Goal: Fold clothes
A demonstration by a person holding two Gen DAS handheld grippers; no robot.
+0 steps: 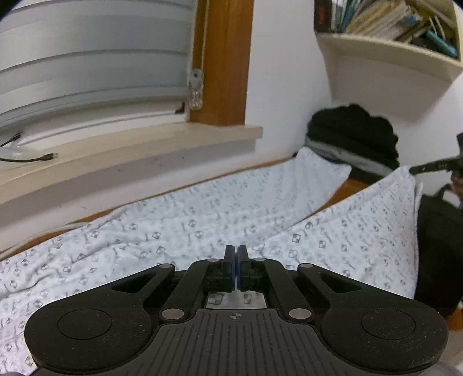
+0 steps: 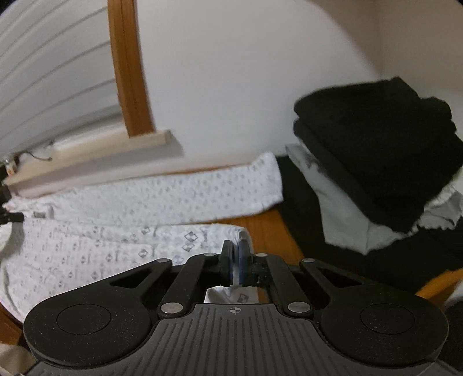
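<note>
Both black two-finger grippers, left [image 1: 235, 261] & right [image 2: 235, 260], pinched closed on white grey-patterned cloth garment [image 1: 202, 228] [image 2: 115, 234] spread below/ahead.

Ahead of you stands a plain white wall [image 1: 283, 72]. To the left you see a window with its grey roller shutter [image 1: 86, 57] down, framed in orange-brown wood [image 1: 225, 57] above a pale sill [image 1: 144, 141] where a black cable [image 1: 31, 158] lies. High on the far right, a cream shelf [image 1: 390, 55] holds leaning books [image 1: 385, 17].
</note>
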